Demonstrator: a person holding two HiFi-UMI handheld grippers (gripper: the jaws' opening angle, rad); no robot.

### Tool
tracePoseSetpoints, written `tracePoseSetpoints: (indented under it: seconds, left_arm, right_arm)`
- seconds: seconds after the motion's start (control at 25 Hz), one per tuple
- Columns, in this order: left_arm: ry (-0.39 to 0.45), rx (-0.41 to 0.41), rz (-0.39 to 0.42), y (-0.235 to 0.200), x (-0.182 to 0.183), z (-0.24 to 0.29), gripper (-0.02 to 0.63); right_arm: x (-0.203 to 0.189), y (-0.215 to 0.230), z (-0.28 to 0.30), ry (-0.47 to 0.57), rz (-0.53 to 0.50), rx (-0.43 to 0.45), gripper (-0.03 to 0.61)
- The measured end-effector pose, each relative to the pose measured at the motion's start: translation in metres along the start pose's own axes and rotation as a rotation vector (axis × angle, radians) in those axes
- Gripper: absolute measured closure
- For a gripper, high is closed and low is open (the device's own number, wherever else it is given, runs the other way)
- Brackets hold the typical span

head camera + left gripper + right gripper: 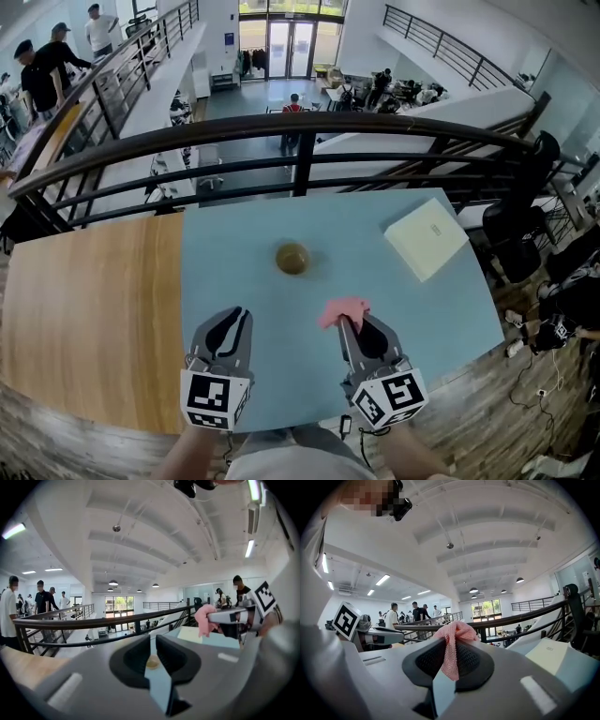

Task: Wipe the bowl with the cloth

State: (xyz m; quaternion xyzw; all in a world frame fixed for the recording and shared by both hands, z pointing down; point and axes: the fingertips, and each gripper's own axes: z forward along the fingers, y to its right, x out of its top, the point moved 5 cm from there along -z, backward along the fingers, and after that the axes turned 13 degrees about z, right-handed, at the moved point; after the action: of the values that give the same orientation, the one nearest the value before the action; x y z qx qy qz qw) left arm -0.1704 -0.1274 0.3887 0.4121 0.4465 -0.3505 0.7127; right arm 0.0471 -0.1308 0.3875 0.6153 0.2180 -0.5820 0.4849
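- head view: left gripper (238,321) hovers over the near part of the blue mat (244,253). its fingers are only a sliver apart, with nothing in them.
- head view: right gripper (351,328) sits beside it, well apart, pinching the pink cloth (343,310), which bunches up past the tips.
- head view: the bowl (292,258) is out in the middle of the mat, ahead of both grippers and roughly between their lines. nothing touches it.
- head view: bare mat lies all around the bowl. the white box (427,236) is off near the far right corner, well away. the bare wood tabletop (84,300) runs along the left, and the dark railing (300,131) runs just past the far edge.
- left gripper view: there's a narrow slit between the black pads (136,660), and nothing is caught in it. the bowl shows small through the gap, way out on the mat. the other gripper and its cloth are off to the right.
- right gripper view: the pads (471,660) are pressed together on the cloth. it's clamped in the middle, the top flops over the tips and a tail hangs down. the box is low on the right.
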Motion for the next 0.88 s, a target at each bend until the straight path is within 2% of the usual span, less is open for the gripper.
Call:
tracePoseSetpoints:
  seconds: [0.4,0.72,0.88]
  left_arm:
    - [-0.058,-0.047,-0.028,-0.011,-0.022,0.104,0.540]
    - [-0.108,-0.093,-0.153,-0.027,-0.059,0.188,0.529]
    - [-0.136,-0.107,-0.169,-0.030,-0.079,0.223,0.529]
  right_arm:
    - [-0.013,0.045,0.078,-0.037,-0.007,0.014,0.531]
    - [-0.046,0.071,0.142,-0.079,-0.011,0.007,0.529]
    - [-0.062,0.084,0.169,-0.088,-0.007,-0.007,0.528]
